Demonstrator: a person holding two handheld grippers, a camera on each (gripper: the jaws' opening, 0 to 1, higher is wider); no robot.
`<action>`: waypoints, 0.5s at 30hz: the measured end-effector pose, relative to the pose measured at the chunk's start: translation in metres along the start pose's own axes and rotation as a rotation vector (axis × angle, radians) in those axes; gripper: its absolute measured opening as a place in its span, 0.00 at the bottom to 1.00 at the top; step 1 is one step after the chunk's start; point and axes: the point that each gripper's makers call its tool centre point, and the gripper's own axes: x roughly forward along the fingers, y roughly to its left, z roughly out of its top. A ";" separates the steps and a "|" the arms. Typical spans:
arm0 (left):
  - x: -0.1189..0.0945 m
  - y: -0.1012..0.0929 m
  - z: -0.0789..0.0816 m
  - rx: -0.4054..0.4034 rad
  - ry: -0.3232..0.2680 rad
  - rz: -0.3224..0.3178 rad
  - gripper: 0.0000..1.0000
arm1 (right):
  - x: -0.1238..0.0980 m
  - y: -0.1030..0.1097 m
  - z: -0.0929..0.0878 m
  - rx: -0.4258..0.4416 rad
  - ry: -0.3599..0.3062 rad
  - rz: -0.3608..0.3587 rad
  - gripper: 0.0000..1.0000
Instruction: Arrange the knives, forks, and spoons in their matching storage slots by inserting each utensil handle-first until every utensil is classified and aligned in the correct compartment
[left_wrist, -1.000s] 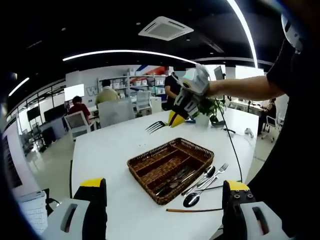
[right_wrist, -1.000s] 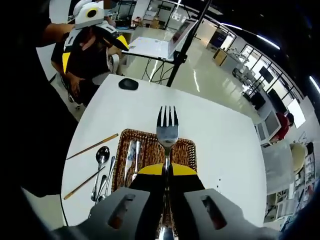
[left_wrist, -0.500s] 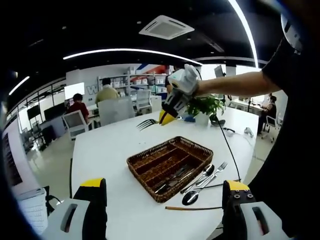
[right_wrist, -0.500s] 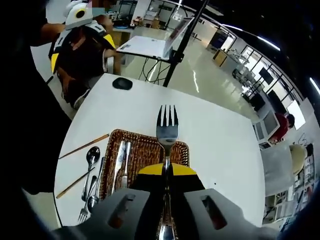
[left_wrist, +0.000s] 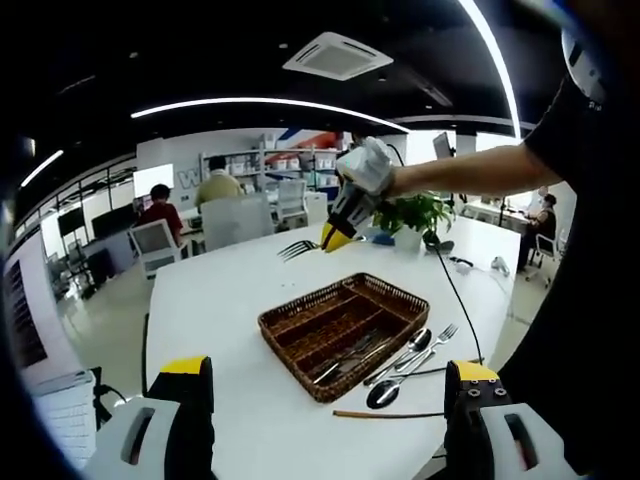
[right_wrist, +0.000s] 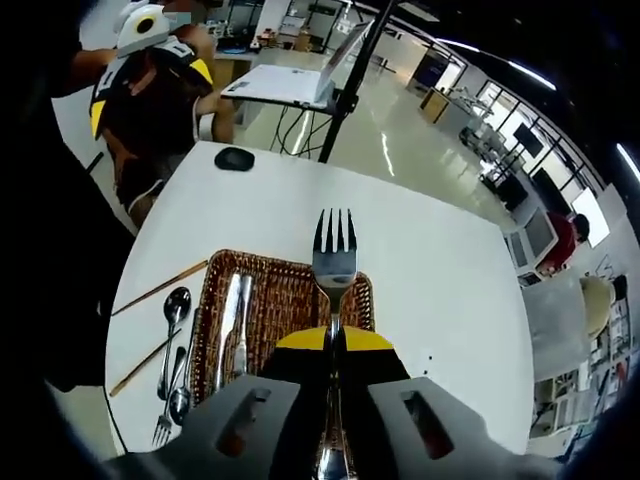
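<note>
In the right gripper view, the right gripper (right_wrist: 335, 340) had its jaws closed on the handle of a fork (right_wrist: 334, 262), whose tines pointed away from the camera. Below the fork lay the wicker tray (right_wrist: 276, 300) on the white worktop (right_wrist: 440, 290), with knives (right_wrist: 233, 325) lying in one of its long compartments. Just beside the tray, on the worktop, were two spoons (right_wrist: 170, 330), another fork (right_wrist: 165, 425) and two chopsticks (right_wrist: 160, 288). Farther off, near the edge of the worktop, sat a dark mouse (right_wrist: 235, 158), and the left gripper (right_wrist: 150, 50) was raised beyond it.

In the left gripper view, the jaws of the left gripper (left_wrist: 325, 400) stood wide apart and held nothing. Between them, on the worktop (left_wrist: 215, 300), one chopstick (left_wrist: 390, 413) lay nearest, then the spoons (left_wrist: 395, 375) and the loose fork (left_wrist: 432, 340), then the tray (left_wrist: 345, 330). Above the far side of the tray, the right gripper (left_wrist: 340, 232) held its fork (left_wrist: 300, 248) in the air, well apart from the tray. A green plant (left_wrist: 415, 215) stood behind it.
</note>
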 end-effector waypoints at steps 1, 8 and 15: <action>0.000 0.000 0.000 0.001 0.001 -0.001 1.00 | 0.002 0.001 -0.002 -0.002 0.003 0.000 0.00; 0.001 0.001 -0.004 -0.002 0.012 -0.001 1.00 | 0.015 0.010 -0.013 0.000 0.019 0.029 0.00; 0.005 0.004 -0.004 -0.009 0.016 0.000 1.00 | 0.029 0.014 -0.022 0.013 0.029 0.042 0.00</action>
